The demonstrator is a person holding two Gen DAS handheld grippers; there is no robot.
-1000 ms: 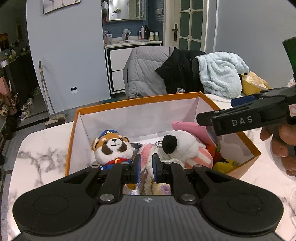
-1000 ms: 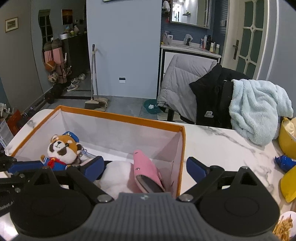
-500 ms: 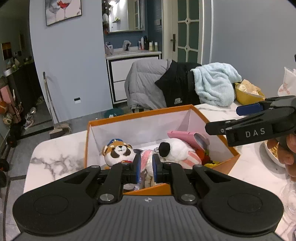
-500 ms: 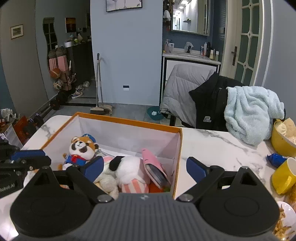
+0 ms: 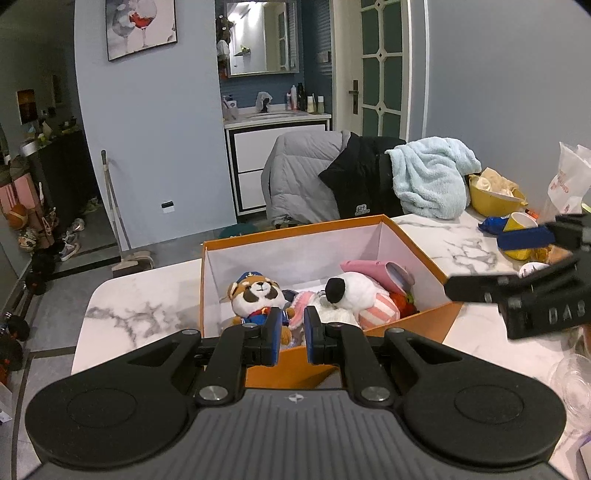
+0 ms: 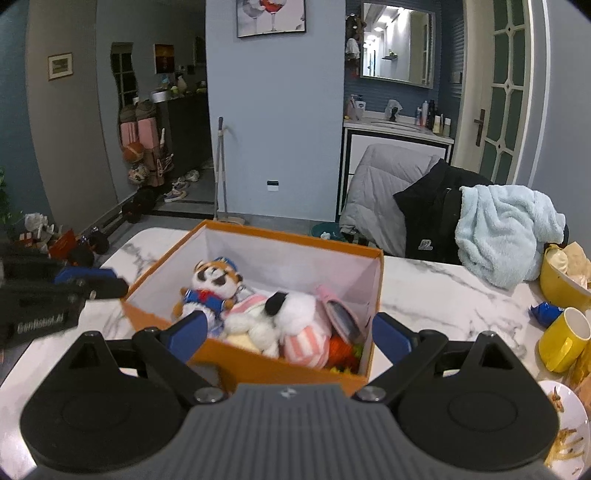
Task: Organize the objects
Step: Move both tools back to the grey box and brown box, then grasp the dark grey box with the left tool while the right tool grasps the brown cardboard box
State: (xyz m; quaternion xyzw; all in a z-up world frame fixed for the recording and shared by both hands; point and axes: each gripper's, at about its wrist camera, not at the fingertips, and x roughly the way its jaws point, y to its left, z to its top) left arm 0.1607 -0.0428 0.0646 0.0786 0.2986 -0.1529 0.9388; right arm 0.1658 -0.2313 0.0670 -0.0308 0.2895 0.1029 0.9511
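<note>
In the left wrist view, a broom (image 5: 114, 210) leans on the wall at left, and a wine-glass print (image 5: 141, 27) hangs upper left. At centre the orange box (image 5: 295, 230) sits on the marble table (image 5: 147, 295), holding a panda toy (image 5: 256, 295), a white plush (image 5: 351, 291) and a pink case (image 5: 373, 267), all touching. The left gripper (image 5: 290, 334) hangs low centre before the box's near wall, its jaws narrow with only a slit between, nothing in them. Behind the box, a grey coat (image 5: 299, 177), a black jacket (image 5: 364, 181) with a small white logo, and a blue towel (image 5: 432, 177). At right: a yellow bowl (image 5: 491, 199), a yellow cup (image 5: 519, 223), a white bag (image 5: 567, 181) with orange print too small to read. The right gripper (image 5: 517, 269) enters at right, marked "DAS".

In the right wrist view the right gripper (image 6: 288, 332) spreads wide, straddling the box (image 6: 258, 365), empty. The left gripper (image 6: 70, 284), at left, reads "GenRobot.AI". Lower right, a plate (image 6: 569, 428) of fries.
</note>
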